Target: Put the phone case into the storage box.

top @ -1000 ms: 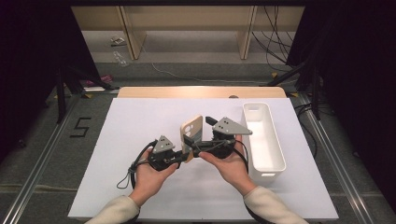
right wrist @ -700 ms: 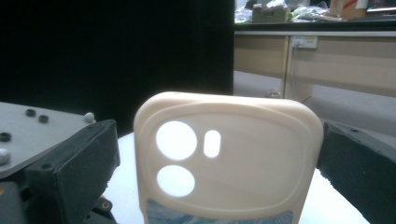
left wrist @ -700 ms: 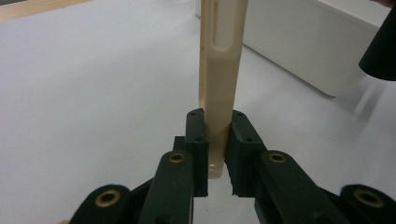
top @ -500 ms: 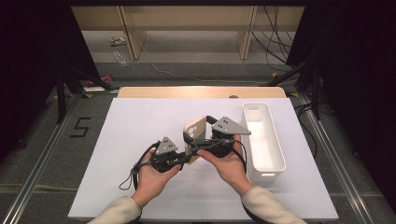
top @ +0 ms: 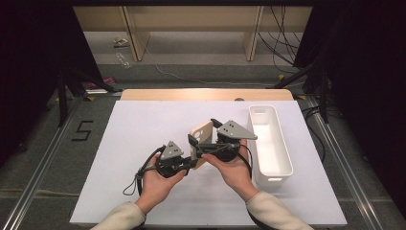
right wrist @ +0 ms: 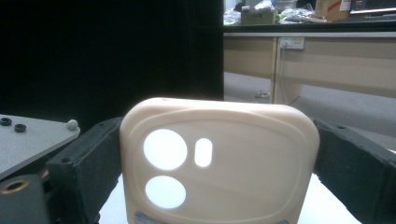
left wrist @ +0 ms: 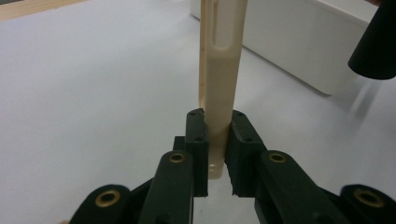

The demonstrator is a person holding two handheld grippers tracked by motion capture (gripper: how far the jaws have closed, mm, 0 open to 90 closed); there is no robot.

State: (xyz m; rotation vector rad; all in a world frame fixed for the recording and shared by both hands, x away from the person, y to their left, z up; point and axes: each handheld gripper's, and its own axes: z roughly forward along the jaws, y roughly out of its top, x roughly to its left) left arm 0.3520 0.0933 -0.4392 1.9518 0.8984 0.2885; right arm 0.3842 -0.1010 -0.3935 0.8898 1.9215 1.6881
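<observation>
A cream phone case [top: 202,135] with round camera cut-outs is held upright above the middle of the white table [top: 119,143]. My left gripper [top: 194,163] is shut on its lower edge; in the left gripper view the jaws [left wrist: 217,154] pinch the thin edge of the phone case [left wrist: 219,93]. My right gripper [top: 205,132] comes in from the right. Its jaws press on the two side edges of the phone case [right wrist: 219,163], whose back faces that camera. Each gripper is held in one of the person's hands.
A long white bin [top: 282,167] stands just right of the hands, and its wall also shows in the left gripper view [left wrist: 299,42]. A wooden strip [top: 206,94] runs along the table's far edge. Shelving and cables lie beyond it.
Both hands have drifted slightly toward the near side with the case between them, and the case has tilted a little. Both grips are unchanged.
</observation>
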